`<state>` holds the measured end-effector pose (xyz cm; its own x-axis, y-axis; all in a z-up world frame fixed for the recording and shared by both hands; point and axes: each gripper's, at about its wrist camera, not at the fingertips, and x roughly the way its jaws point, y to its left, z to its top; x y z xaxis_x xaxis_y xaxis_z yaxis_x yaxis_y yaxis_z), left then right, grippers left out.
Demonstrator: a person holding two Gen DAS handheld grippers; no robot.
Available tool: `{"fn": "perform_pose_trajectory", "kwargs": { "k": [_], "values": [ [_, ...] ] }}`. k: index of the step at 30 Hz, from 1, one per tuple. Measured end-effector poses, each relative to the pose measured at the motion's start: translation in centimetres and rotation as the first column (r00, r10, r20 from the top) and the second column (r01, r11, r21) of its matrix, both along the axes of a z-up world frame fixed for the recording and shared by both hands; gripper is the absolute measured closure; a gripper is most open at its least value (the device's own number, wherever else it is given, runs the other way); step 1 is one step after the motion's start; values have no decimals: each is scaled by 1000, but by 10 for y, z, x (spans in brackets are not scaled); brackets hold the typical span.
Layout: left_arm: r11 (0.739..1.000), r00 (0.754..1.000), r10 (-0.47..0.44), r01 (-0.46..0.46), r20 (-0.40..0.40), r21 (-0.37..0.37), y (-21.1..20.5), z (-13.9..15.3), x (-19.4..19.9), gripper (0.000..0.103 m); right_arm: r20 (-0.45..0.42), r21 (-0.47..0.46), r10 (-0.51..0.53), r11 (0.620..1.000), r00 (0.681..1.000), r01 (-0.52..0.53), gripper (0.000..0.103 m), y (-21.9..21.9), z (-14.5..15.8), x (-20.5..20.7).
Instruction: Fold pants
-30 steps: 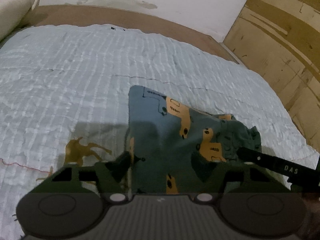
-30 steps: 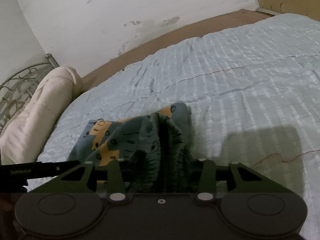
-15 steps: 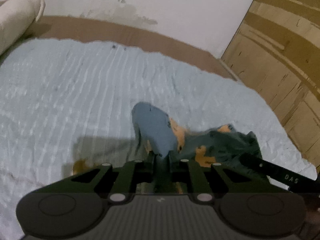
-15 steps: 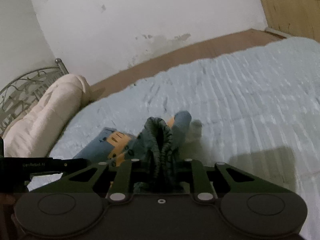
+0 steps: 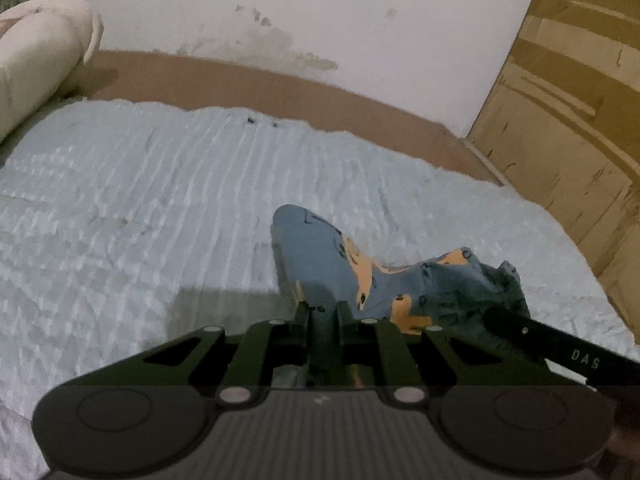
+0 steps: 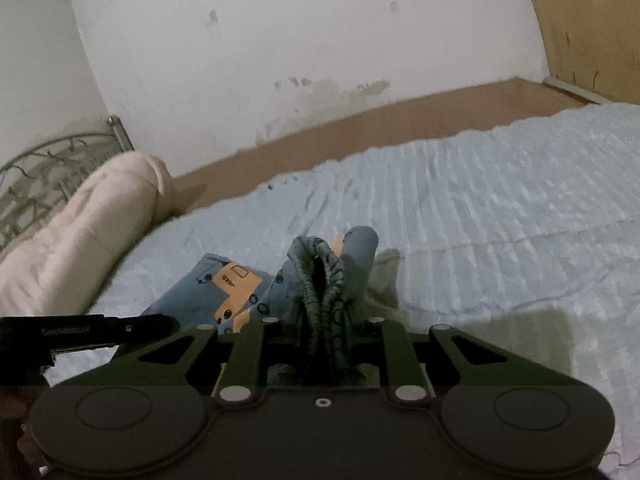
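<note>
Pants (image 5: 320, 264): blue, orange print, on our bedspread (image 5: 140, 220), 6 o'clock of each view | left gripper (image 5: 322, 314): jaws clamped on a leg fold | right gripper (image 6: 324, 316): jaws clamped on the gathered waistband (image 6: 320, 276) | pillow (image 6: 80, 232): 9 o'clock, well apart

My left gripper (image 5: 323, 312) and right gripper (image 6: 324, 322) are matte black, with round silver screws, triangular cut-outs and circular embossed discs.

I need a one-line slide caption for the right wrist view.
Right tool shut on the gathered waistband of small blue pants with orange print, lifted above the pale blue quilted bedspread.
</note>
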<state>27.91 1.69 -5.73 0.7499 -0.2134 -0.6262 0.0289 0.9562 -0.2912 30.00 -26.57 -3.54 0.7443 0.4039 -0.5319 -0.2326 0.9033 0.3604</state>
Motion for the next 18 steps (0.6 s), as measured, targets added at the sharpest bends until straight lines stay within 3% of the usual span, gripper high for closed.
{"fn": "perform_pose_trajectory", "kwargs": {
  "k": [5, 7, 12, 16, 18],
  "values": [
    [1000, 1000, 2, -2, -16, 3, 2, -5, 0, 87, -6, -14, -7, 1000, 1000, 7, 80, -1, -3, -1],
    [1000, 1000, 10, -10, -16, 8, 3, -4, -1, 84, -5, -27, -16, 1000, 1000, 16, 73, -2, -3, -3],
    [999, 1000, 27, -27, -11, 22, 4, 6, -8, 50, 9, -41, -34, 999, 999, 35, 60, -8, 2, -10],
    [998, 999, 34, -35, 30, 47, 2, 22, -25, 31, 52, -53, -29, 998, 998, 32, 39, -9, 16, -27],
    [998, 997, 34, -37, 66, 58, 2, 32, -38, 16, 78, -62, -26, 998, 997, 31, 28, -10, 24, -39]
  ]
}}
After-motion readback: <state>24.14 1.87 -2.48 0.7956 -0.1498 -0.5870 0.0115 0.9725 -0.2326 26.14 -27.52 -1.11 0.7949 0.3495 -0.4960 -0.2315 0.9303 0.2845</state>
